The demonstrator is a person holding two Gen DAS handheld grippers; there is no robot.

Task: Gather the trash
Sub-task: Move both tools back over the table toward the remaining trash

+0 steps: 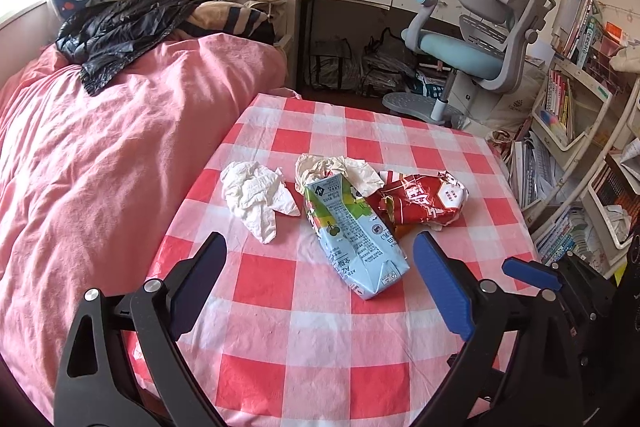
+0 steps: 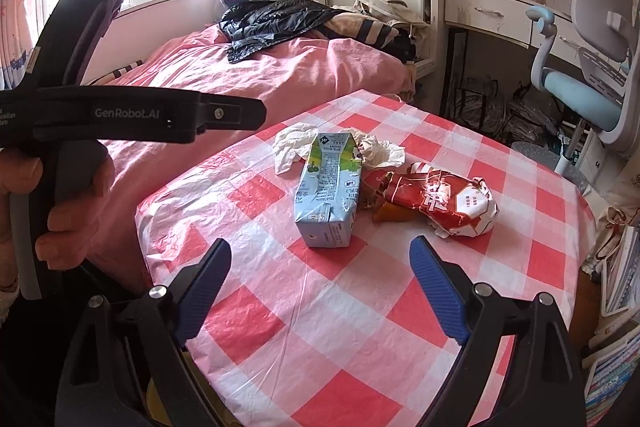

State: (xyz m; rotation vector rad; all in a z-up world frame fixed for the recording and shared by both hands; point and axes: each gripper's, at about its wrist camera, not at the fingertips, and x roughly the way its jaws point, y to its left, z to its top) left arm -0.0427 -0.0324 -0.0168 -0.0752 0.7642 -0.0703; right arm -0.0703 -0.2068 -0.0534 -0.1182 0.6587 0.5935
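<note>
Left gripper (image 1: 320, 267): jaws spread wide, empty, held above the near part of the counter (image 1: 280, 327).
Right gripper (image 2: 320, 267): jaws likewise spread and empty.
Milk carton (image 1: 352, 235): lies flat just ahead of the left jaws, nearer their right finger; its long axis runs away from the jaws, slanting leftward at the far end. Seen from the right gripper, its base end (image 2: 326, 227) faces the jaws almost square, dead ahead.
Red wrapper (image 1: 420, 201): touches the carton's right side, ahead-right of both jaws.
White tissue (image 1: 260, 199): ahead-left of the left jaws, apart from the carton.
Crumpled paper (image 1: 340, 171): beyond the carton's far end.
Nearer gripper: judged about equal; the right one is better aligned with the carton's axis.
Writing: "GenRobot.AI" on the left gripper's body (image 2: 128, 113); the carton's print is too small to read.
</note>
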